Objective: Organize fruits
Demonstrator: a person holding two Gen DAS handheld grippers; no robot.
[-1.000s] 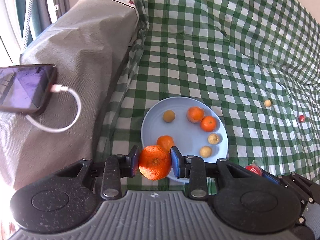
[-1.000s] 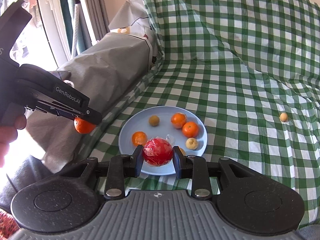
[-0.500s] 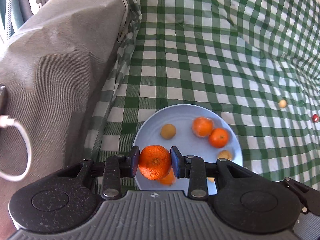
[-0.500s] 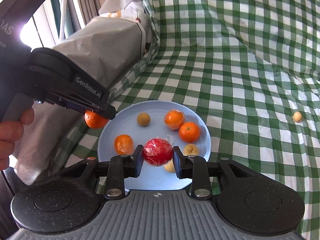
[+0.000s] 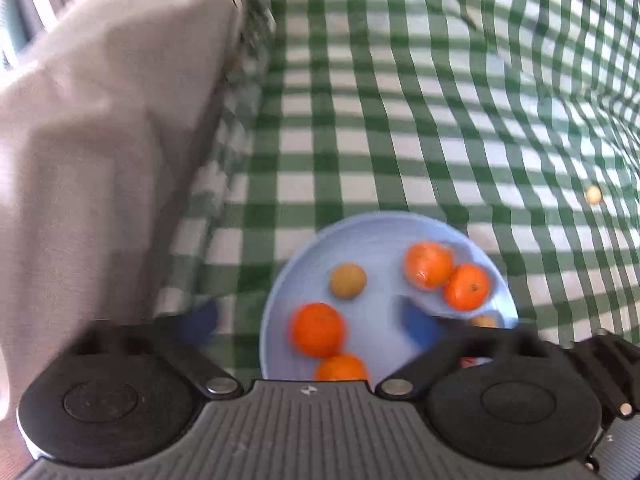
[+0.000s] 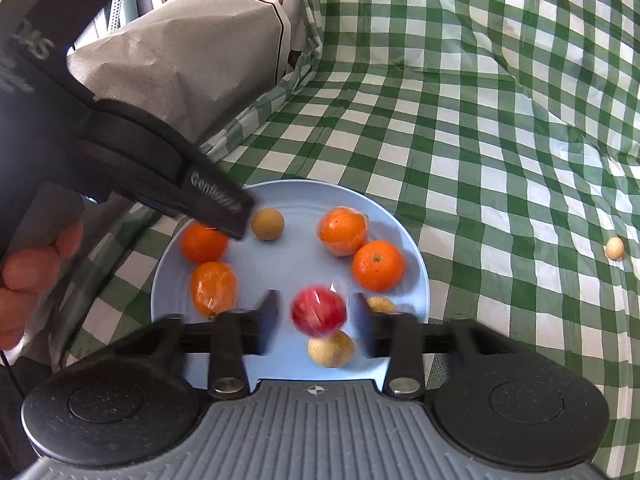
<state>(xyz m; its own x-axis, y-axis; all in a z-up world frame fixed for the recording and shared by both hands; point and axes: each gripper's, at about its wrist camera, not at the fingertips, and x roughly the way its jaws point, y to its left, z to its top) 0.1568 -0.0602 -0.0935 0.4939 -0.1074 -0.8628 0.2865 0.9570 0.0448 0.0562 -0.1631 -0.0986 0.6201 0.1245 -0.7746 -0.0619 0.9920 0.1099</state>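
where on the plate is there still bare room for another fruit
Bare: plate centre, between the brown fruit, the two oranges and the red fruit; also its far rim. Crowded: the near edge, by both grippers.

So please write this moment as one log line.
left claw: just opened, orange released on blue plate | right claw: opening, red fruit between, untouched

White lettering that seems to read "GenRobot" stands on the left tool (image 6: 224, 216), above the blue plate (image 6: 416, 264); larger letters farther up its body stay unreadable.
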